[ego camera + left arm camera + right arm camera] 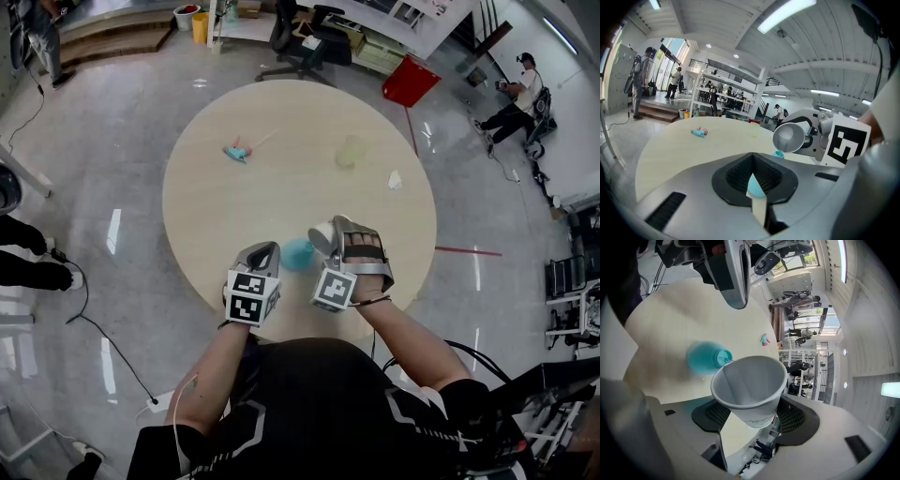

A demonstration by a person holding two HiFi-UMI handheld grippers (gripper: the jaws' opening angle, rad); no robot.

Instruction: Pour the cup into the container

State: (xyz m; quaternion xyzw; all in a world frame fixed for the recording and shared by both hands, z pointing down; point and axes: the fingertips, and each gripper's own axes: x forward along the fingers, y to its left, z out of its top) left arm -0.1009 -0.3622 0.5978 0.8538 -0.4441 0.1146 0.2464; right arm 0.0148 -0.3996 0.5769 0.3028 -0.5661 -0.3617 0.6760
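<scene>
My right gripper (pixel 341 236) is shut on a white paper cup (pixel 322 238), tipped on its side over a teal container (pixel 298 254) on the round table (pixel 281 197). In the right gripper view the cup (pixel 750 385) sits between the jaws, its mouth open to the camera and its inside white. The teal container (pixel 704 358) stands just past the rim. My left gripper (pixel 264 253) is beside the container on its left, jaws together with only a sliver of gap. In the left gripper view the cup (pixel 789 137) hangs above the container (pixel 778 153).
A small teal toy (pixel 236 152), a pale yellowish clear thing (pixel 350 152) and a white scrap (pixel 395 179) lie on the far half of the table. Beyond it stand an office chair (pixel 305 42) and a red bin (pixel 409 82). A person (pixel 514 103) sits at far right.
</scene>
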